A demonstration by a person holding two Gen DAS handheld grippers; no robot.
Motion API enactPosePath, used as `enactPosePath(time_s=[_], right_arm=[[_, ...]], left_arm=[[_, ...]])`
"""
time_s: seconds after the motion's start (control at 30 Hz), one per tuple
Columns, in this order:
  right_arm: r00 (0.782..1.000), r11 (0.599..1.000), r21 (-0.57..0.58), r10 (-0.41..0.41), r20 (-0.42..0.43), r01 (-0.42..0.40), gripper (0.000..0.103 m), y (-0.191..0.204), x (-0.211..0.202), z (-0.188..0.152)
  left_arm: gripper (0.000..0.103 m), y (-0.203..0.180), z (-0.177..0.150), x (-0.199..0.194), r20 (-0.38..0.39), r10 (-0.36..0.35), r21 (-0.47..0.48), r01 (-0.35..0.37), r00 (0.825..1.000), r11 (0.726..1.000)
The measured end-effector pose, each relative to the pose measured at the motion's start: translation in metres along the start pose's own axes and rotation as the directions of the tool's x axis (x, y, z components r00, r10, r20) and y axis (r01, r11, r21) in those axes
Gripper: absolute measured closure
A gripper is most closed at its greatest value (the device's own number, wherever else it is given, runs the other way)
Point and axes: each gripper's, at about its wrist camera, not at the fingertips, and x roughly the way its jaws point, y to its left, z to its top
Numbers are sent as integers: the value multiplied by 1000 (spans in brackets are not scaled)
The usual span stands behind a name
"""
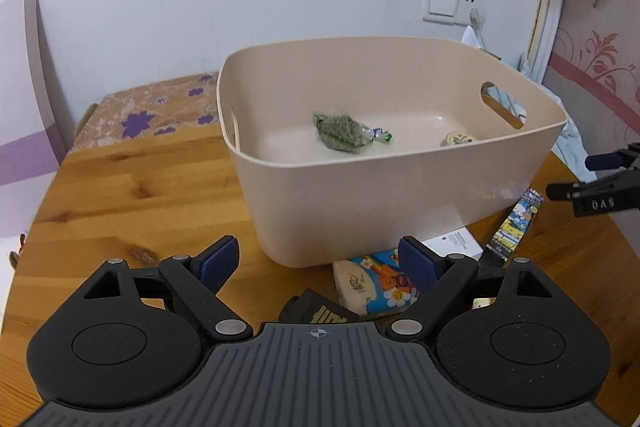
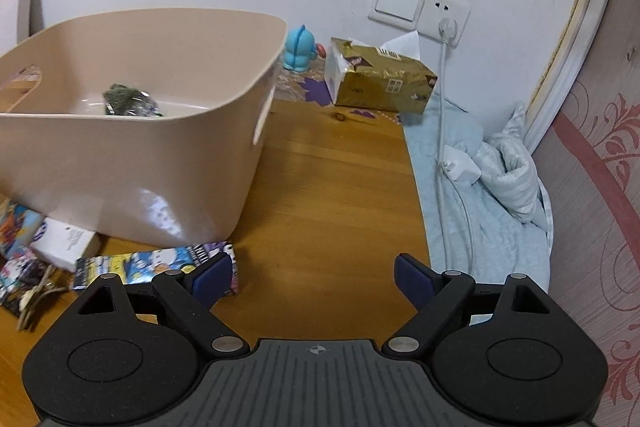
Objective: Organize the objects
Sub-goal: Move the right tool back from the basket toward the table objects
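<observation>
Left hand-held gripper and right hand-held gripper both agape, empty; one bin, two items inside.

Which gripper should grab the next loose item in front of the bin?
Left, probably. The left gripper is open with the cartoon-print packet just beyond its jaws. The right gripper is open too, but over bare table, with the comic-print packet off to its side.

A home bedroom. A floral headboard stands beside crumpled bedding. A tissue box sits under a wall socket
</observation>
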Motion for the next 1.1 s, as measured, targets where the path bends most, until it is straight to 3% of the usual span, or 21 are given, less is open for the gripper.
enactPosePath(time_s=[0.23,0.37,1.1], right_arm=[[1000,999,37,11,-29,-10,13,-11,21,5],[997,998,27,64,-49,-63,13,-9,23,3],[987,983,-110,135,-83,-144,13,30,-29,-46]], left_arm=[[15,-3,-5,7,-14,-1,11,1,1000,1000],[15,-4,-8,7,-12,-6,9,6,1000,1000],[15,-3,-28,-6,-20,-15,-21,15,1000,1000]])
